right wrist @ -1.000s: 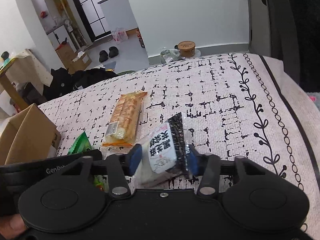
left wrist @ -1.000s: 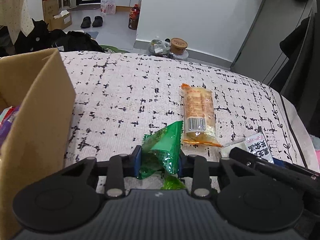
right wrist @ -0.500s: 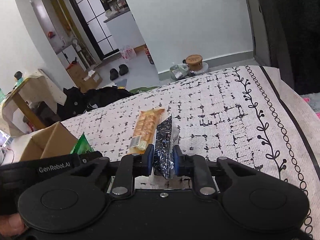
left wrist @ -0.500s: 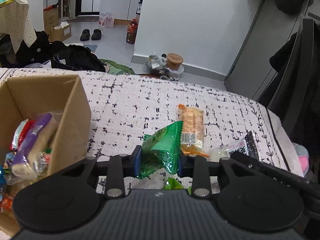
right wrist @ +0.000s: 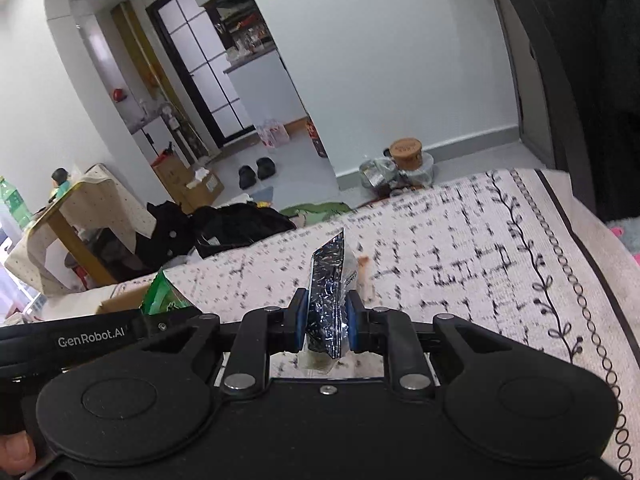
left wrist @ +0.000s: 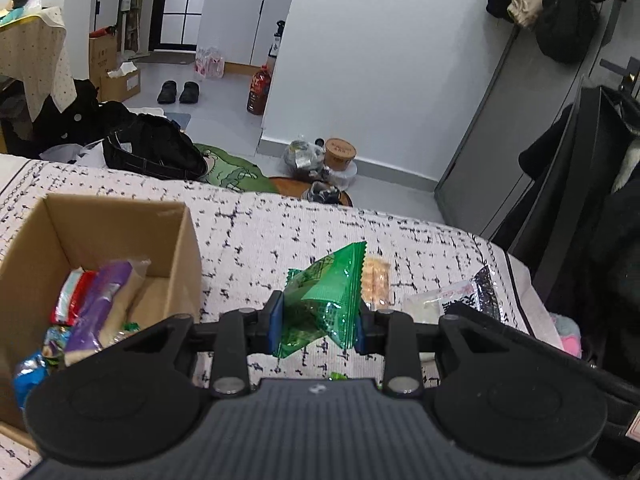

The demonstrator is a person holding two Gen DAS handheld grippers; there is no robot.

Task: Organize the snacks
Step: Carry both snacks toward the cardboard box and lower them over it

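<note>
1. A white black-flecked bed is carrying an open cardboard box with wrapped snacks lying inside, seen only from the left wrist.
2. The left hand-held gripper is pinching a crinkled green packet above the bed.
3. The right hand-held gripper is squeezing a glossy black-and-clear packet edge-on.
4. An orange snack is lying behind.

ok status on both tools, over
Left tool shut on green pack. Right tool shut on silver pack. Box open, part full. Orange pack on blanket, nothing blocking.
</note>
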